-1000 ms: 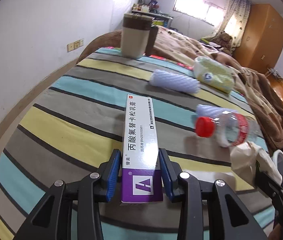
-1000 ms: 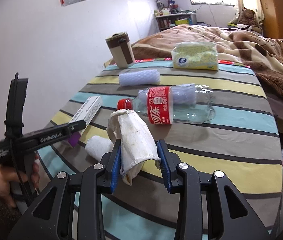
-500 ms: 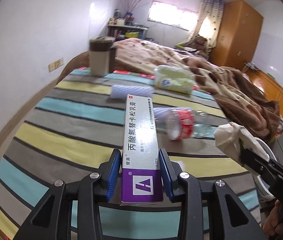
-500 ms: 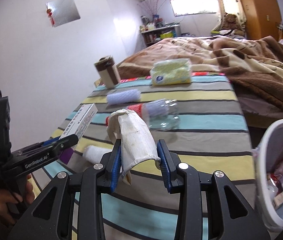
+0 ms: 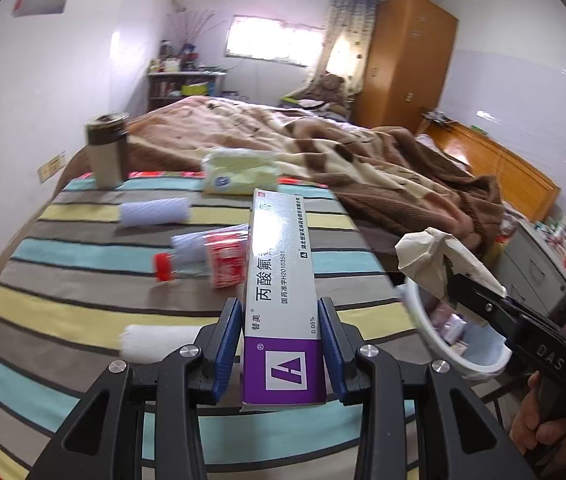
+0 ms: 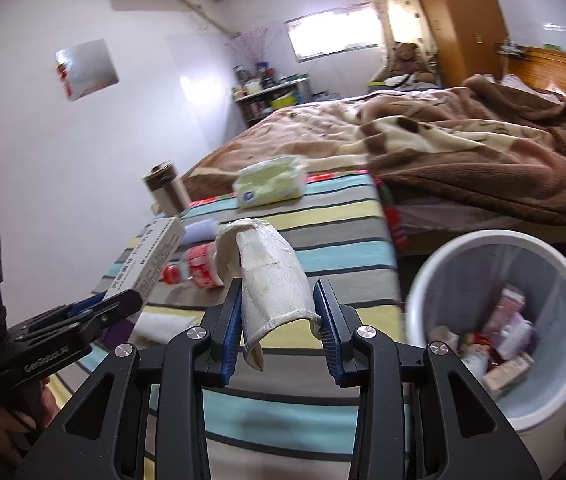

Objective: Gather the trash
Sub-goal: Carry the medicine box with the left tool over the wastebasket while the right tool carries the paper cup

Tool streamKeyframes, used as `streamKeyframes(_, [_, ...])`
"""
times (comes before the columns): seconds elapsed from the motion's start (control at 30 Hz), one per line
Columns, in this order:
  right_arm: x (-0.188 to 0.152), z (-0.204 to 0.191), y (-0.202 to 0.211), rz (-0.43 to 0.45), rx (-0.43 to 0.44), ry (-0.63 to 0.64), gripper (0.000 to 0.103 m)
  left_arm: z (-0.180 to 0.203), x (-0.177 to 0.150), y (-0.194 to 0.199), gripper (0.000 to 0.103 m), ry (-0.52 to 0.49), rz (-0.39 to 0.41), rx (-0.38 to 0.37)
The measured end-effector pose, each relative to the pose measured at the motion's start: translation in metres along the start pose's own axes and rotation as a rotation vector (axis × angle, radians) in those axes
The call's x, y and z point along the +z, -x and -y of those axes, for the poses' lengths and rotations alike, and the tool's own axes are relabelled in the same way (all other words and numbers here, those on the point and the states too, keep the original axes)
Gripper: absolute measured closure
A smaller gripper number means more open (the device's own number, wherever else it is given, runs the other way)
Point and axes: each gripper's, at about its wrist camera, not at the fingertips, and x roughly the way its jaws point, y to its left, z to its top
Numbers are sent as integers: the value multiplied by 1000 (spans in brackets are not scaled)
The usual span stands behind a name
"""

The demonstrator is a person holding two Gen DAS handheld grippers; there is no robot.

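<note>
Left hand-held gripper point(image 5: 279, 340) clamps ointment box point(image 5: 279, 292), right hand-held gripper point(image 6: 279, 320) clamps crumpled paper cup point(image 6: 269, 272) (beside white bin point(image 6: 499, 320))

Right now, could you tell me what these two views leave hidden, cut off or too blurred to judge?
- Plastic bottle: blurred in the left wrist view, its base behind the medicine box.
- Trash bin: left wrist view shows only part of it, behind the right tongs; its contents are blurred.
- Crumpled paper cup: inside not visible.
- White roll: one end hidden by the left tongs.
</note>
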Motion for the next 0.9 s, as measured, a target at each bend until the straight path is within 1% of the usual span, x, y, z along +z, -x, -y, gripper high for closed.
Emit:
streamKeyframes(0.23, [1,38,23,45,-105,-57,67,52,3,-6,64,-77,-4,-83])
streamKeyframes(0.47, [-2,76,42,63,-200,-112,67,107,-1,-26,64,-157,-36,-173])
streamKeyframes(0.7, [-4,103,49,59,-284,-158,67,149,-6,-47,64,-207,-75,-246])
streamKeyframes(0.9, [-7,122,46,35,-344,-188,66,176,-12,-68,64,-236,-113,-279])
